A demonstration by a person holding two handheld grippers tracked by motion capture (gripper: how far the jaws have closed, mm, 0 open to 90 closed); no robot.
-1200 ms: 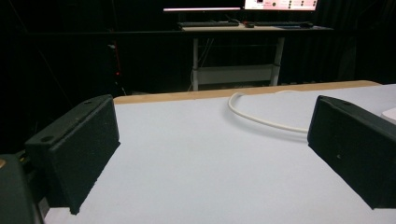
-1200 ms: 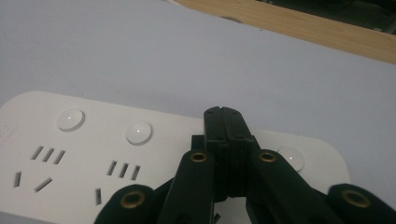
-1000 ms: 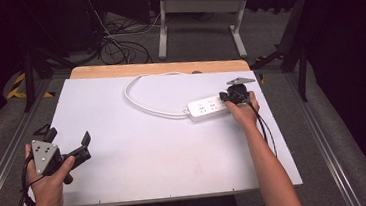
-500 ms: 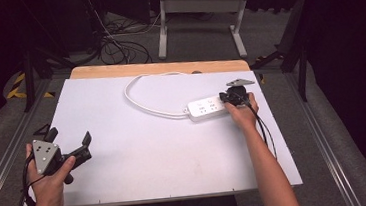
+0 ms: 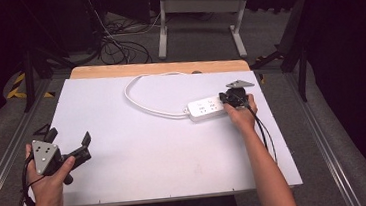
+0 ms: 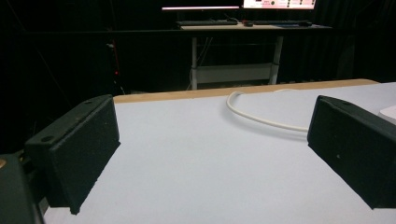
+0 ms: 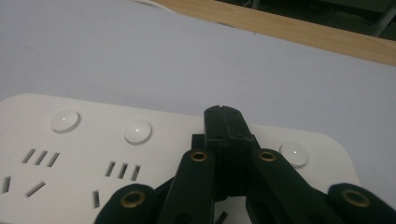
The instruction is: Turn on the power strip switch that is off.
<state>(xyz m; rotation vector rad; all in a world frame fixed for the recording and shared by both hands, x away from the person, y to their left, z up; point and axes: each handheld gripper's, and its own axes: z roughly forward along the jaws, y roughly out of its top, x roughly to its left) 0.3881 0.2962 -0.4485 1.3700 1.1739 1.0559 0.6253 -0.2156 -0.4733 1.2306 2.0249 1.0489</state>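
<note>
Power strip: white, flat, oblong plastic power strip [image 5: 205, 109] lies on the right half of the white tabletop [image 5: 155, 150], long side running roughly left to right in the high view; in the right gripper view [image 7: 93, 154] its top face shows slotted sockets and round white buttons.
Cord: white round cord [image 5: 142, 94] leaves the strip's left end, loops toward the table's far edge and curls back; also seen in the left gripper view [image 6: 261, 119], lying flat on the tabletop.
Right gripper: black two-jaw gripper [image 5: 232, 98] sits at the strip's right end, tips down on its top face; in its own view [image 7: 223, 116] the jaws are pressed together with nothing between them, tips just beside one round button.
Right hand: hand [image 5: 242, 115] wraps the gripper body, forearm coming in from the near edge.
Left gripper: black gripper with grey three-cornered plate [image 5: 69, 148] held low over the near-left corner, well apart from the strip; jaws spread wide, empty [image 6: 210, 158].
Left hand: [image 5: 47, 182] grips the handle at the table's near-left edge.
In the way: bare tabletop between the two grippers; only the cord loop lies across the far middle.
Surroundings: pale wooden strip [image 5: 158, 67] along the far edge; grey metal desk frame [image 5: 198, 11] and tangled black cables [image 5: 115, 43] on the floor beyond; dark room.
</note>
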